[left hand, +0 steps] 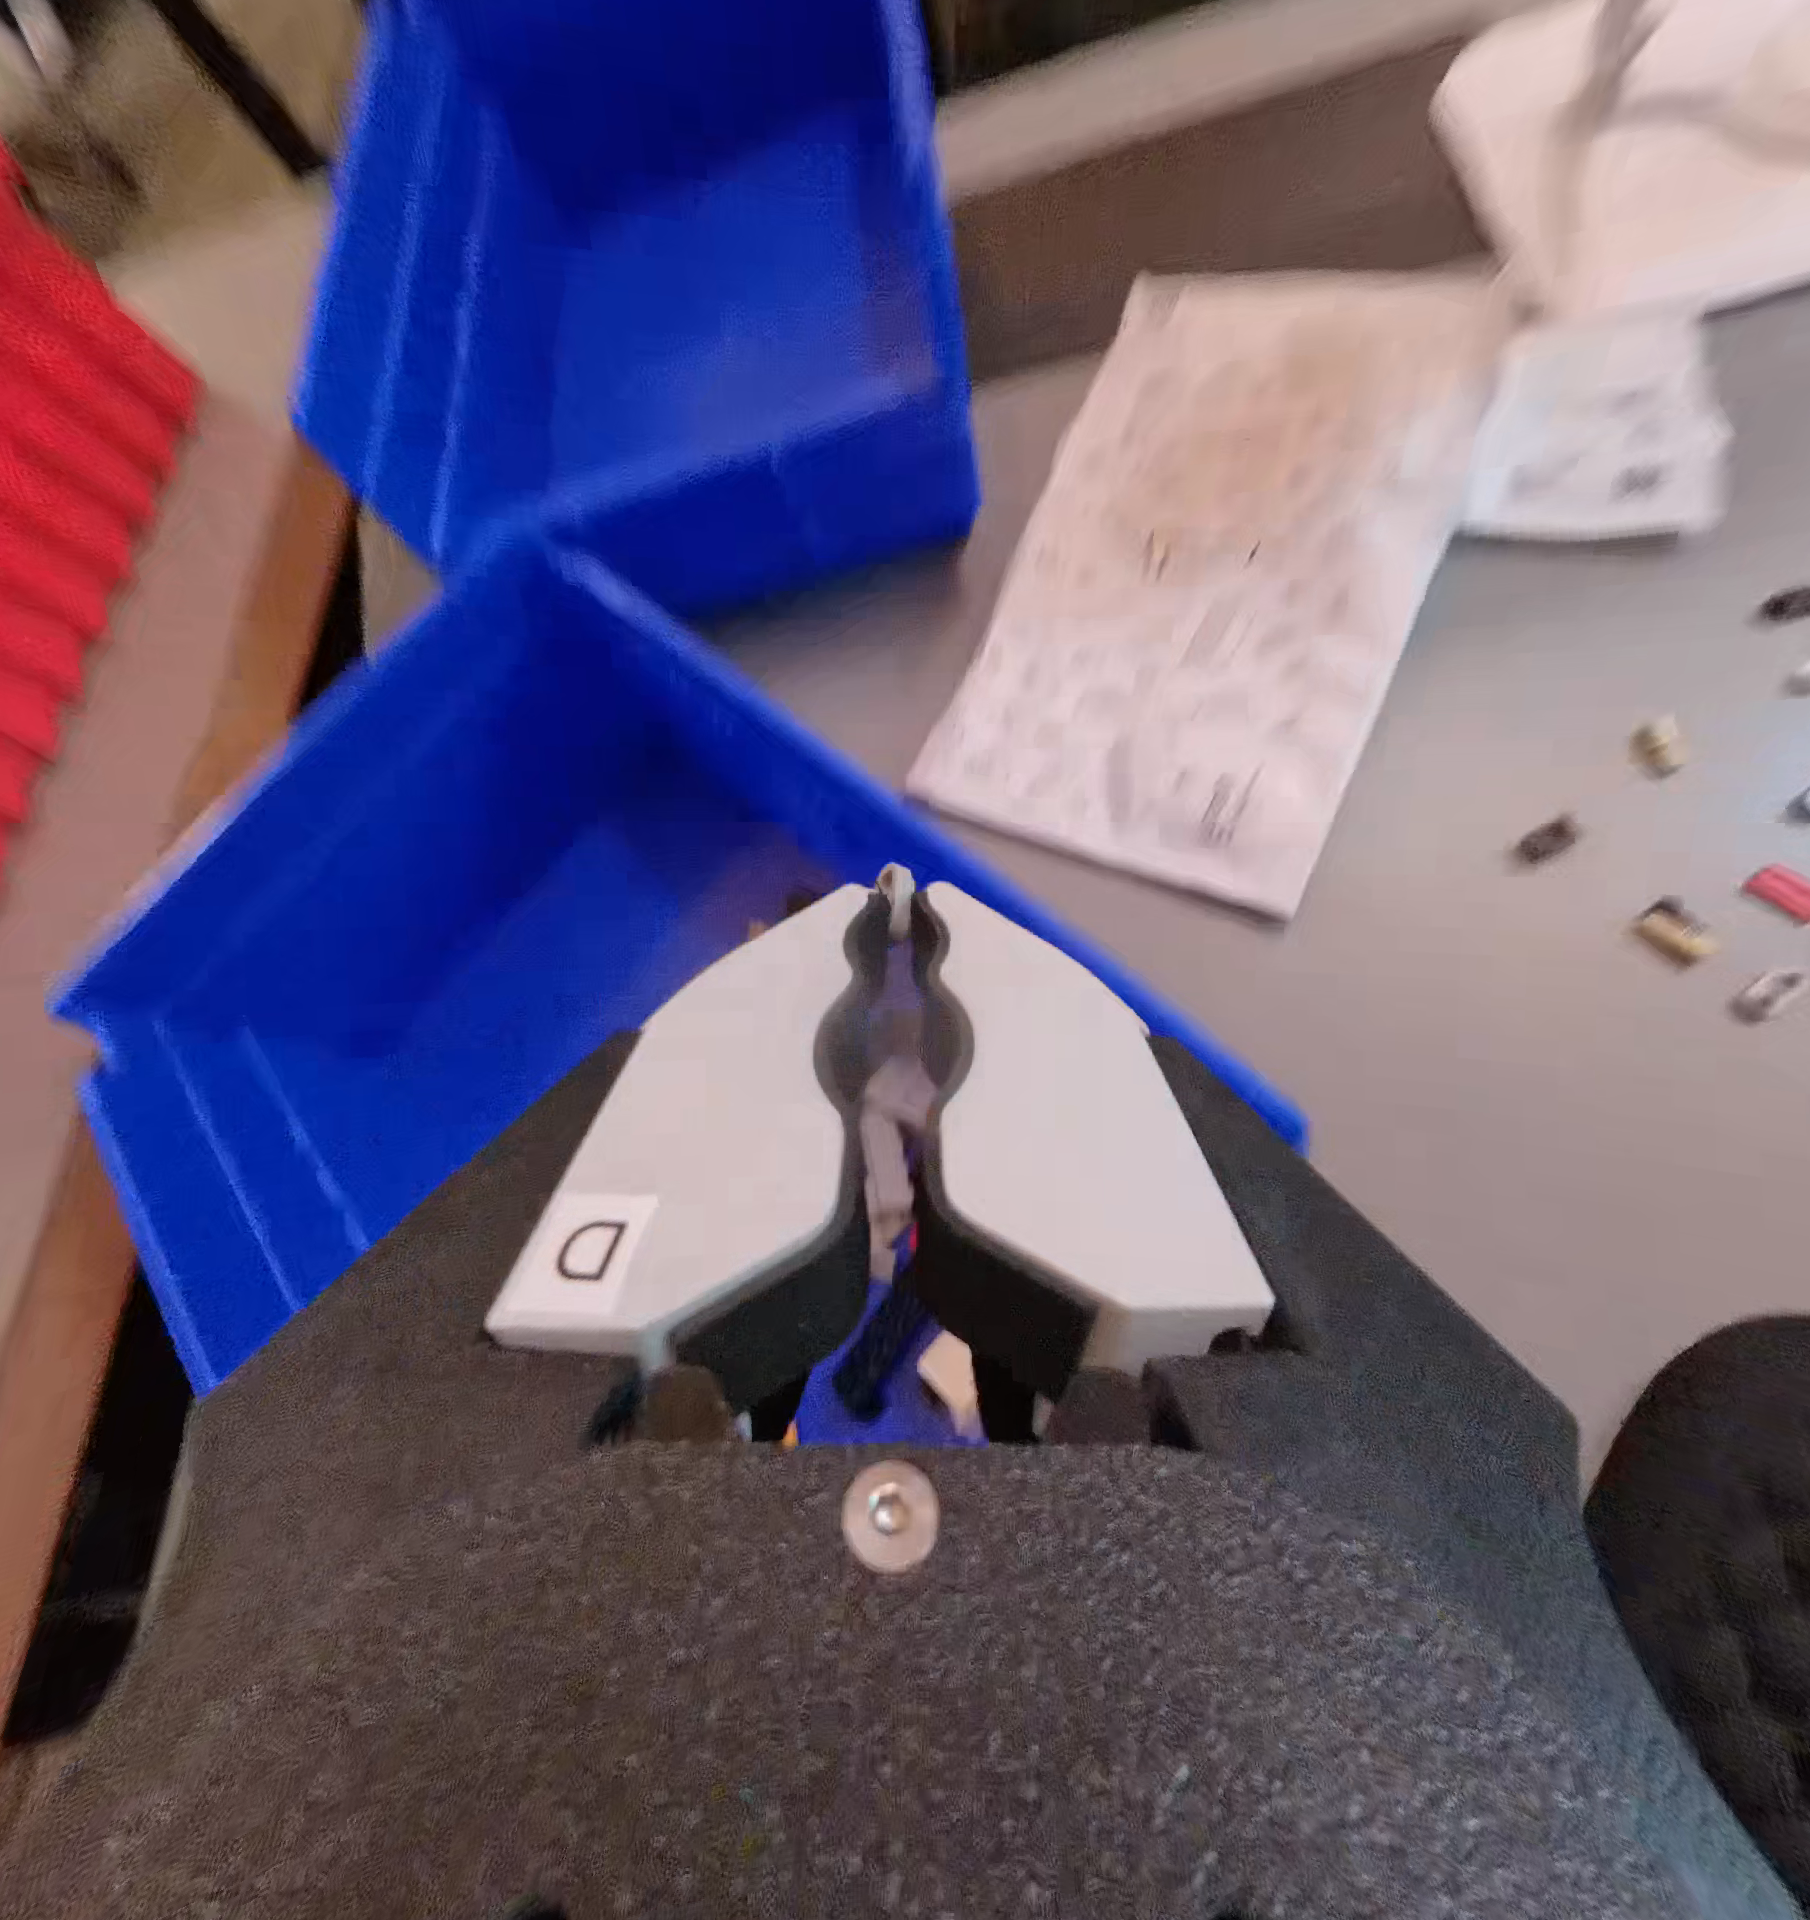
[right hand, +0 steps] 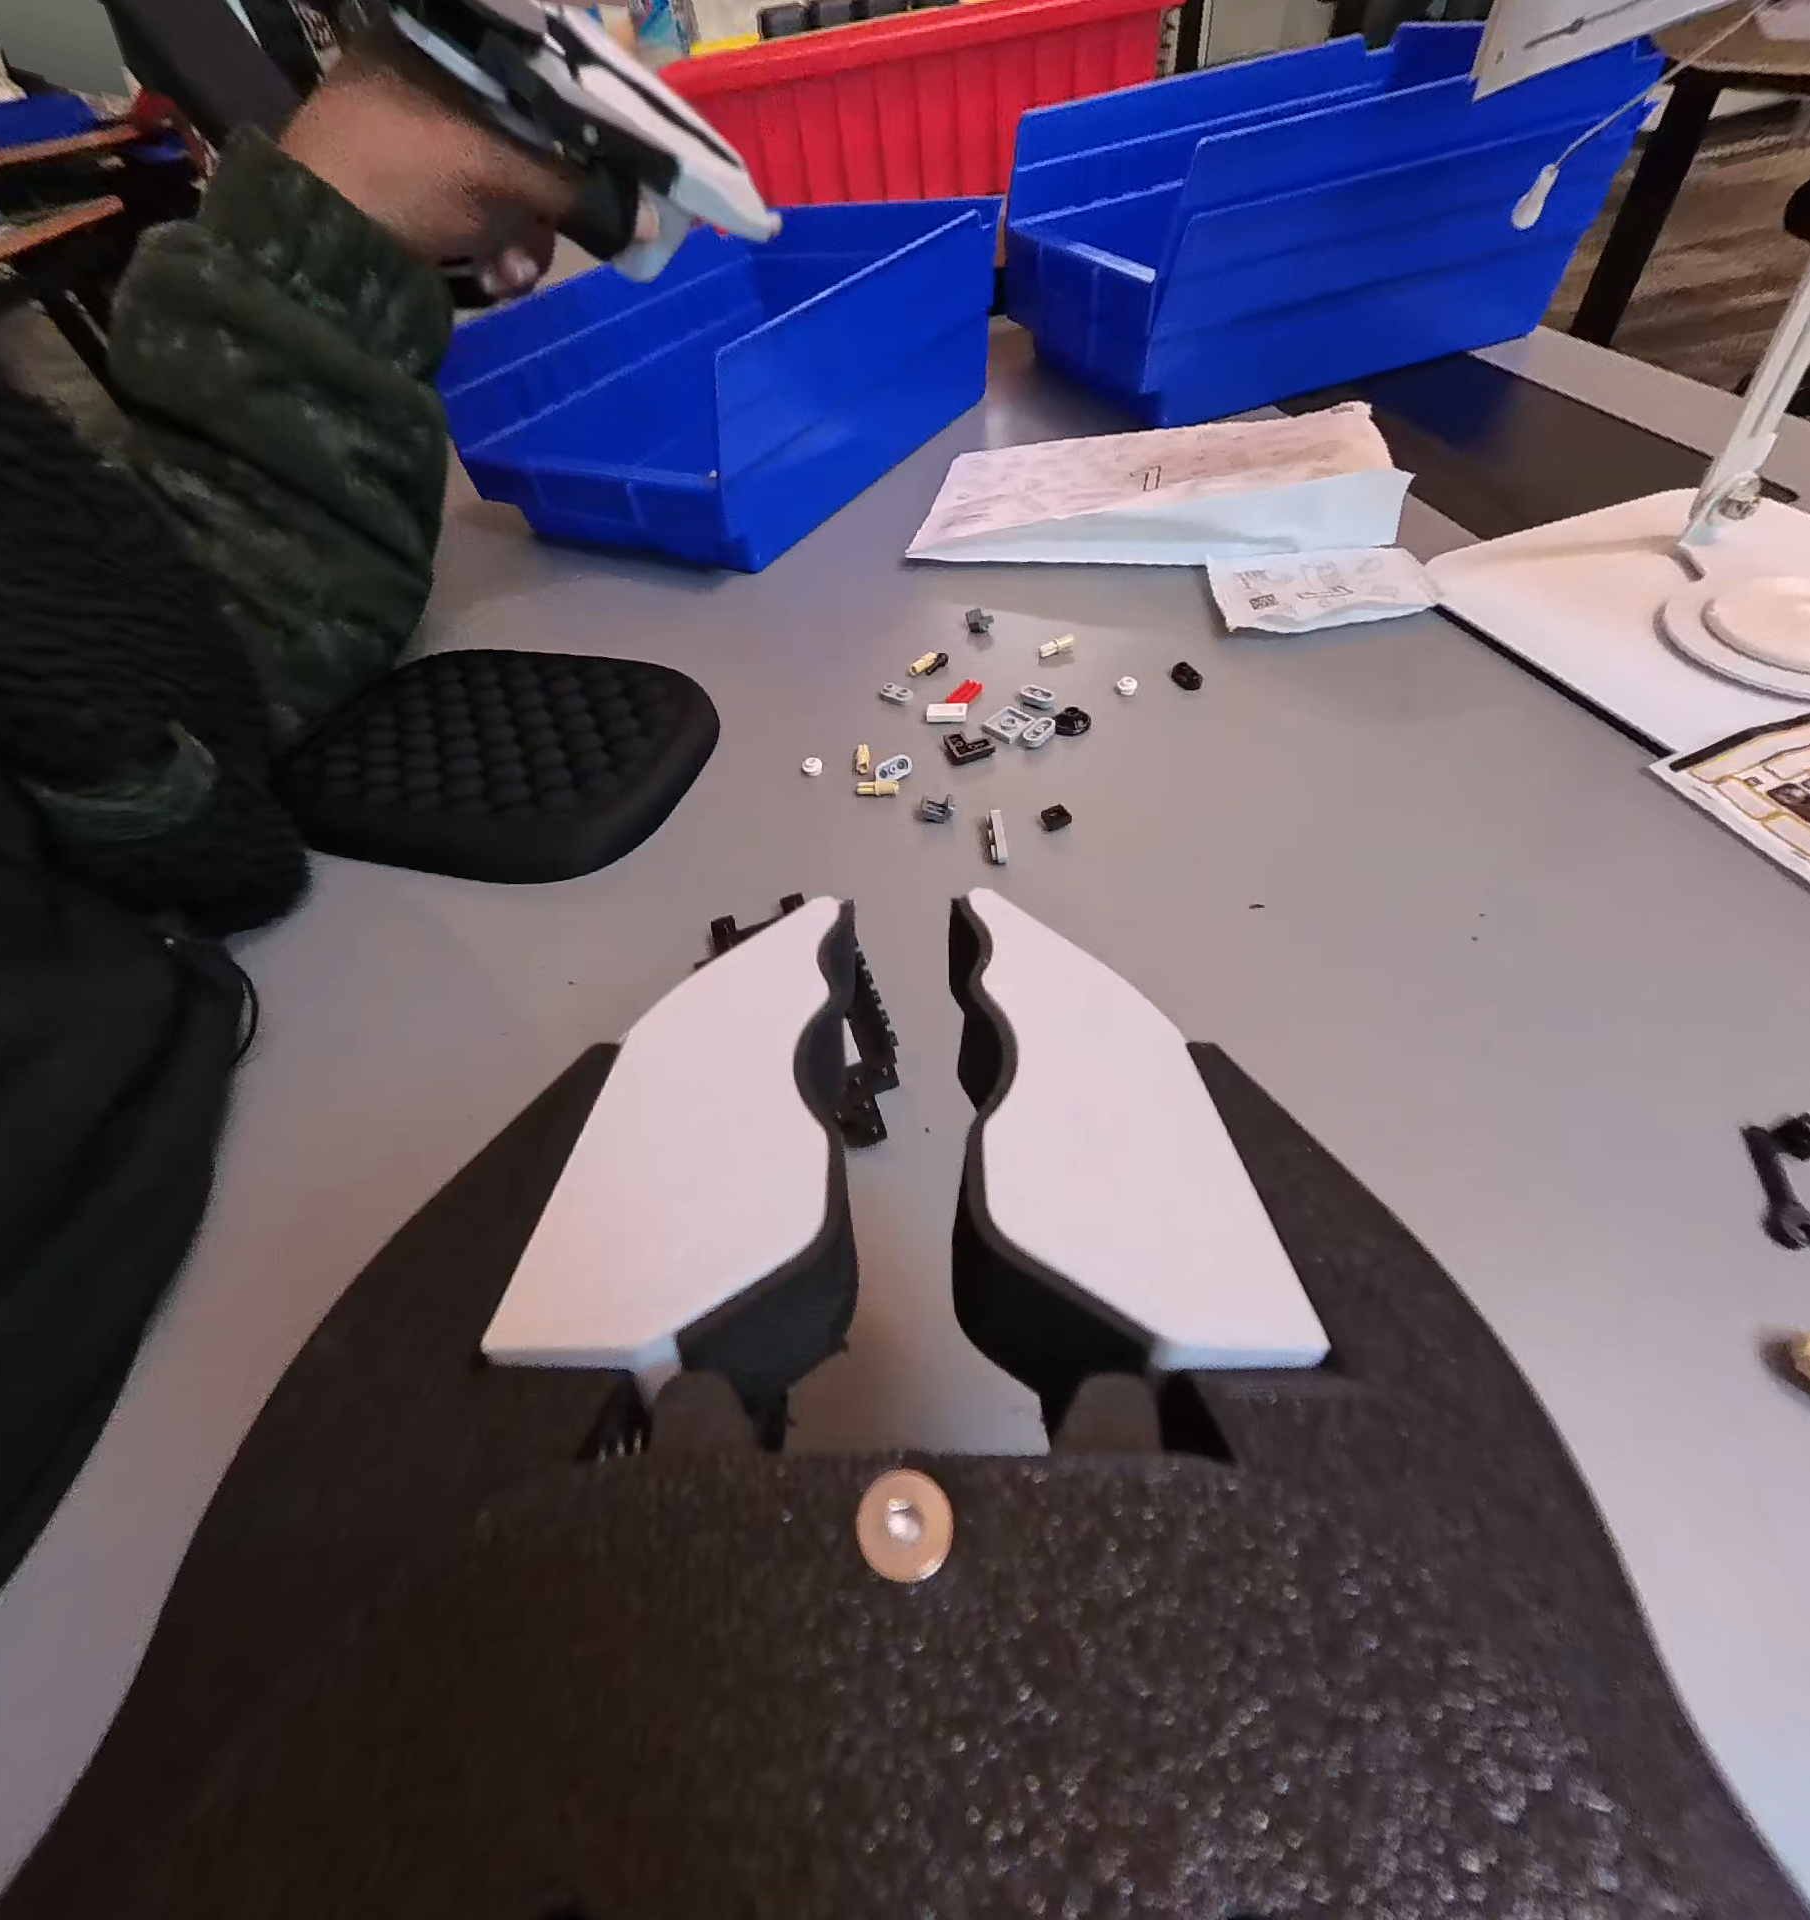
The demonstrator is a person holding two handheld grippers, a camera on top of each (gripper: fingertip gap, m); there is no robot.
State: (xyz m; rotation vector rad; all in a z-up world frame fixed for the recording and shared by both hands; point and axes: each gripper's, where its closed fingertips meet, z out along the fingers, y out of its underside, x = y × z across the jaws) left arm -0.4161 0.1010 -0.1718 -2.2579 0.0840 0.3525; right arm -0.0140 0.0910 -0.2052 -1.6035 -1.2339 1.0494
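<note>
My left gripper is shut on a small light grey piece that sticks out past its fingertips. It hovers over the near blue bin. The right wrist view shows it too, held by a hand over that bin. My right gripper is open low over the grey table. A black studded piece lies on the table beside its left finger, with a gap to the right pad. Several small loose bricks lie ahead of it.
A second blue bin and a red bin stand behind. Paper sheets, a white lamp base, a black padded rest and a sleeved arm are around. More small parts lie at the right.
</note>
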